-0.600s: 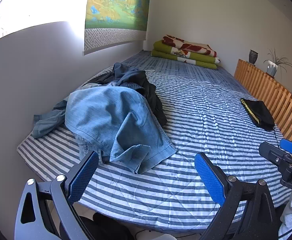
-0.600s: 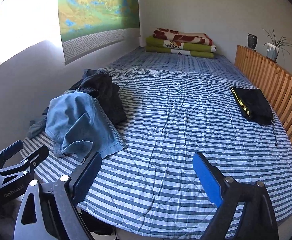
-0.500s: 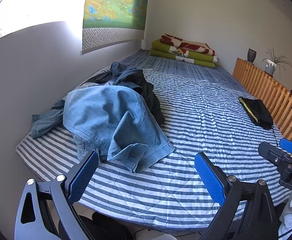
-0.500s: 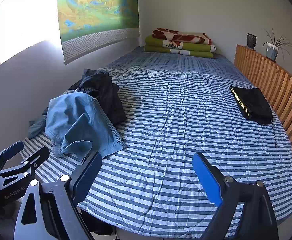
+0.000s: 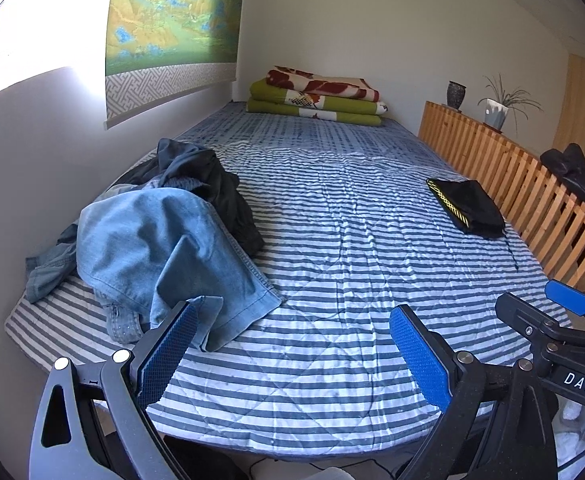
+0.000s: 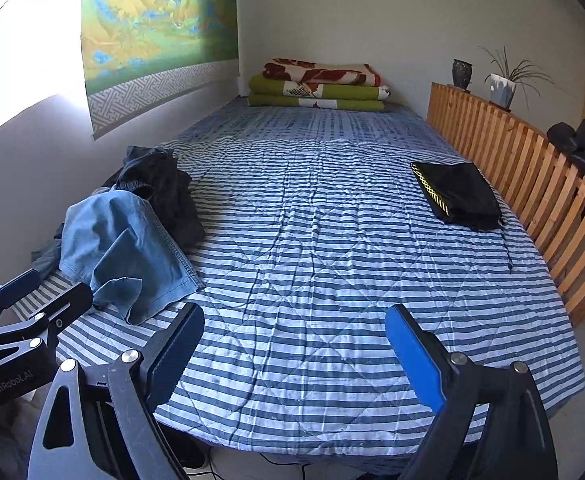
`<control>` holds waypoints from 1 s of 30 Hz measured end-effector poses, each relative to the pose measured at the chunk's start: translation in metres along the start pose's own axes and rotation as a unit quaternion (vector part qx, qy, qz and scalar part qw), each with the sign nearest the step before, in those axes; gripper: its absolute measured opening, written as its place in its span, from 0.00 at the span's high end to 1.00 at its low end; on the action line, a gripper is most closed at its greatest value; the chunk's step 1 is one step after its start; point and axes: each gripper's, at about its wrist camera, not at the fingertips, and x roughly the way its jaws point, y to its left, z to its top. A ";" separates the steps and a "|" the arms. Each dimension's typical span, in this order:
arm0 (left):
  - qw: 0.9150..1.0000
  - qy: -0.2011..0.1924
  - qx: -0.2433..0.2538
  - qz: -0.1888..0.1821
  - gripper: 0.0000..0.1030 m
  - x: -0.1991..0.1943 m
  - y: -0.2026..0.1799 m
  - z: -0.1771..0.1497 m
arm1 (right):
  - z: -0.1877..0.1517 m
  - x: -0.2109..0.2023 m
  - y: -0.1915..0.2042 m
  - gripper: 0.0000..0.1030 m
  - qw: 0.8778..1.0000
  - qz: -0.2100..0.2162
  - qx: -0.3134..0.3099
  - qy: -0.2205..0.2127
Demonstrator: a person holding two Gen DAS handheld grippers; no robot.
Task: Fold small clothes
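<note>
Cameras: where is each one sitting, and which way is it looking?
Left wrist: on the left claw at the bed's foot, facing the denim clothes; its own open fingers and the right claw show.
Right wrist: on the right claw, further right, facing the striped bedspread; its open fingers and the left claw show.
Shared: denim pile, folded black garment, stacked blankets.

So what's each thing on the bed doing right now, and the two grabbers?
Left gripper: open, empty.
Right gripper: open, empty.
Denim garment: crumpled, unfolded, on top of the pile.
Dark clothes: heaped behind the denim.
Black garment: folded, flat, near the wooden rail.
Blankets: folded, stacked at the far end.
</note>
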 end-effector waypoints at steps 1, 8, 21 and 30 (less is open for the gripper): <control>1.000 -0.001 0.003 -0.003 0.04 -0.001 -0.003 0.002 | 0.001 -0.001 -0.003 0.13 1.000 -0.003 0.003 0.000; 0.999 -0.002 0.027 -0.017 0.04 -0.003 -0.026 0.016 | 0.004 -0.009 -0.021 0.13 1.000 -0.022 0.014 -0.015; 0.998 0.032 0.049 -0.021 0.04 0.018 -0.047 0.007 | -0.012 0.004 -0.044 0.13 0.999 -0.029 0.038 0.007; 0.998 0.033 0.047 -0.018 0.04 0.021 -0.046 0.006 | -0.012 0.003 -0.047 0.13 0.999 -0.025 0.035 0.002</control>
